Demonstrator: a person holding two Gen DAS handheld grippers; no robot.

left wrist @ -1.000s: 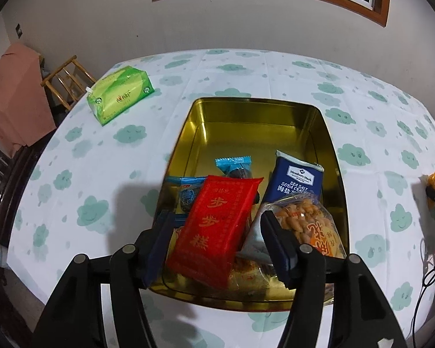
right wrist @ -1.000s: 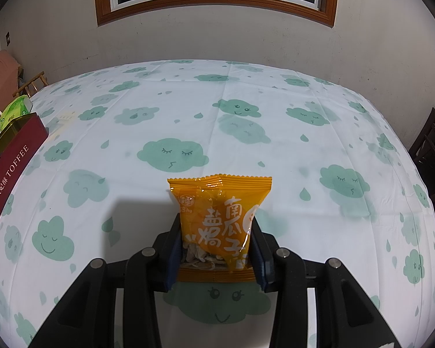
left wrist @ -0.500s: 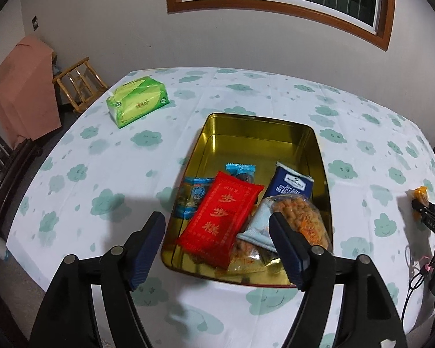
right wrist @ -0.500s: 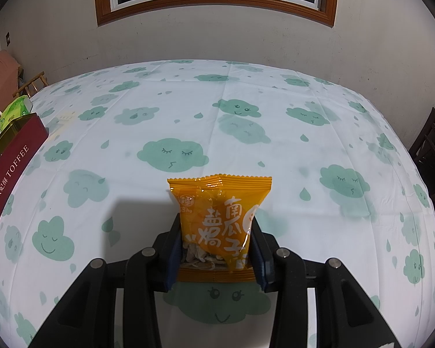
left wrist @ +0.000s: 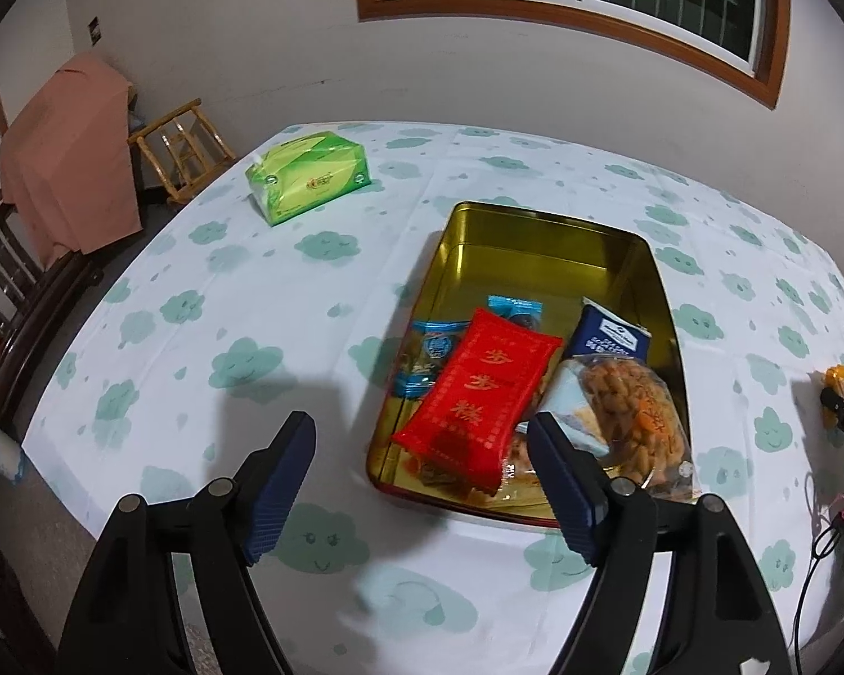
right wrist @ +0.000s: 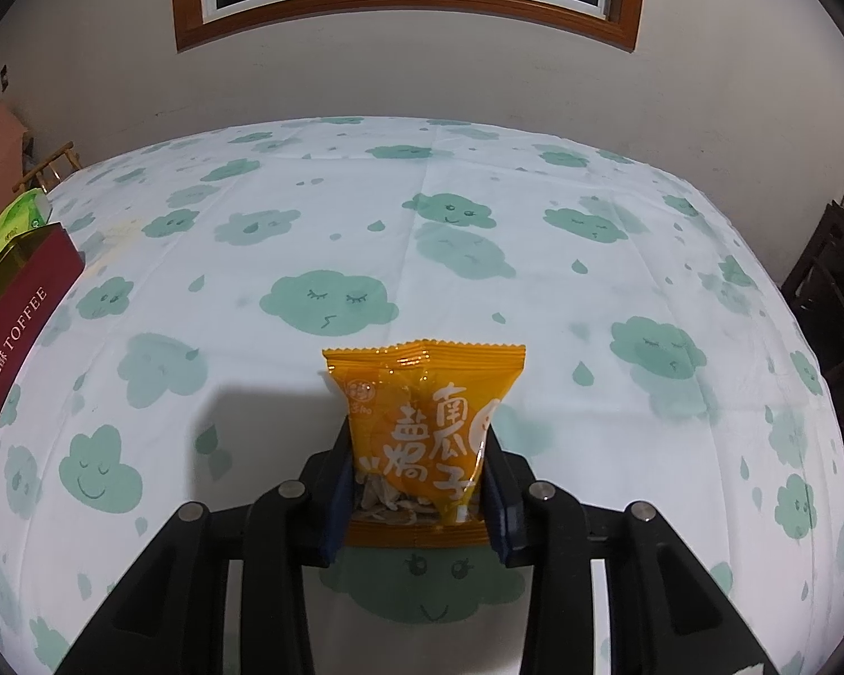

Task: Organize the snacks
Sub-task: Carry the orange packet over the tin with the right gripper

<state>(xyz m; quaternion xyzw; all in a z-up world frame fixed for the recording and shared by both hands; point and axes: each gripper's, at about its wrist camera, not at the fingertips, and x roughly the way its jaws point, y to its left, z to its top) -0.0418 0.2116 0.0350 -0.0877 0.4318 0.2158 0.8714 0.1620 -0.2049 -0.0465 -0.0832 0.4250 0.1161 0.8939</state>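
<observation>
**On the cloud-print tabletop: one packet in hand, a crowded tin to aim for**

On the tabletop, I have the right gripper (right wrist: 416, 484) clamped on the orange pumpkin-seed packet (right wrist: 422, 427), gripping its lower half by the side edges, and its jaws have just been closing further. The packet stands up between the pads with its top half free above the cloth. My worry is that grip: it is slick film over loose seeds, so I judge it could slide or buckle when I swing it across.

My left gripper (left wrist: 422, 484) hangs wide and empty near the front edge of the tabletop, just short of the gold toffee tin (left wrist: 546, 236); its jaws have just been opening, with nothing between them. The red cake packet (left wrist: 478, 394) lies in the tin's near half, over the blue packets (left wrist: 430, 354), beside the navy cracker pack (left wrist: 610, 337) and the clear bag of fried snacks (left wrist: 630, 410).

That near end is heaped, and the clear bag hangs over the front rim. If I drop the orange packet there, it may well slide out onto the cloth. The far half of the tin is bare, so I would aim there. The green tissue pack (left wrist: 309, 177) sits near the far left corner, well clear.
</observation>
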